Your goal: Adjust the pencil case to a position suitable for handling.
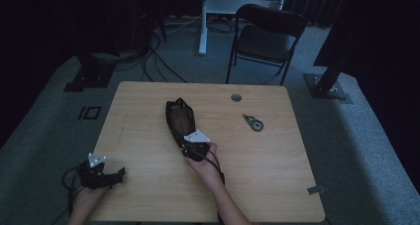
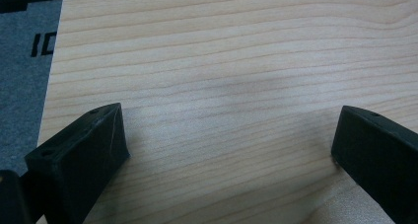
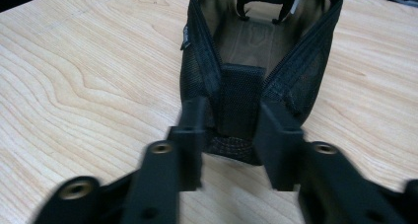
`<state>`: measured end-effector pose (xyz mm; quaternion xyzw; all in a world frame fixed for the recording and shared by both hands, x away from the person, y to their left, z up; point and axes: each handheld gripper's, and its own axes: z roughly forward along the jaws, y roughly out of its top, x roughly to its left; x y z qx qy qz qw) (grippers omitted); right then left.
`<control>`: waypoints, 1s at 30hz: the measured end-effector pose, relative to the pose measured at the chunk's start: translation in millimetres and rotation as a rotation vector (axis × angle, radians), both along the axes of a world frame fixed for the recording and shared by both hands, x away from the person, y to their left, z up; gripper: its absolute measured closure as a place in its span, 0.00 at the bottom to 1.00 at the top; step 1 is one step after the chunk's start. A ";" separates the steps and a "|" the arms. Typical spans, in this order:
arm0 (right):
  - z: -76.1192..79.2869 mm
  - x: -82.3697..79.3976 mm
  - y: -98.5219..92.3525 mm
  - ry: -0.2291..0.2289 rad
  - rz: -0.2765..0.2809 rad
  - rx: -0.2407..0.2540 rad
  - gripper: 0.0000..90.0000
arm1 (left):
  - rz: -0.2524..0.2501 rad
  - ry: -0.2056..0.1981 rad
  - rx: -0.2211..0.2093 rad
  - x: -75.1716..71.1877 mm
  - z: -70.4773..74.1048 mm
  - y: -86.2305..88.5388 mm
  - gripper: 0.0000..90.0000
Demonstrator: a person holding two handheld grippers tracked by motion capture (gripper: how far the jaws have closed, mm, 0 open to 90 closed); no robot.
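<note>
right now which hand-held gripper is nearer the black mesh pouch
Right. The right hand-held gripper is clamped on the black mesh pouch at its near end; the left hand-held gripper rests apart near the table's corner.

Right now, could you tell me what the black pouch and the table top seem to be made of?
The black pouch looks like soft mesh fabric, matte: a fine weave shows on its walls, and zipper tape runs along its open edges. The table top looks like light wood or wood-look laminate, smooth, with clear grain lines; I cannot tell which.
</note>
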<state>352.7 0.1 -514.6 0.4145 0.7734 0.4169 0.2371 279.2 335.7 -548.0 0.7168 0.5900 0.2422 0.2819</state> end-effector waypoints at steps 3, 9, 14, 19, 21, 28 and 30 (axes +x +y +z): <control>-1.3 1.2 -1.3 0.008 -0.015 0.019 0.80 | 0.000 0.000 0.000 0.0 0.0 0.0 0.01; 0.1 0.6 -5.9 0.006 -0.001 0.006 0.81 | 0.000 0.000 0.000 0.0 0.0 0.0 0.01; 1.3 -0.9 -13.2 0.006 0.003 0.014 0.81 | 0.000 0.000 0.000 0.0 0.0 0.0 0.01; 1.7 -2.6 -21.8 0.006 0.006 0.016 0.81 | 0.000 0.000 0.000 0.0 0.0 0.0 0.01; 1.3 -4.0 -25.6 0.004 0.008 0.016 0.81 | 0.000 0.000 0.000 0.0 0.0 0.0 0.01; 0.1 -9.2 -45.0 0.007 -0.005 0.027 0.81 | 0.000 0.000 0.000 0.0 0.0 0.0 0.01; 0.7 -10.8 -50.2 0.004 -0.007 0.023 0.81 | 0.000 0.000 0.000 0.0 0.0 0.0 0.01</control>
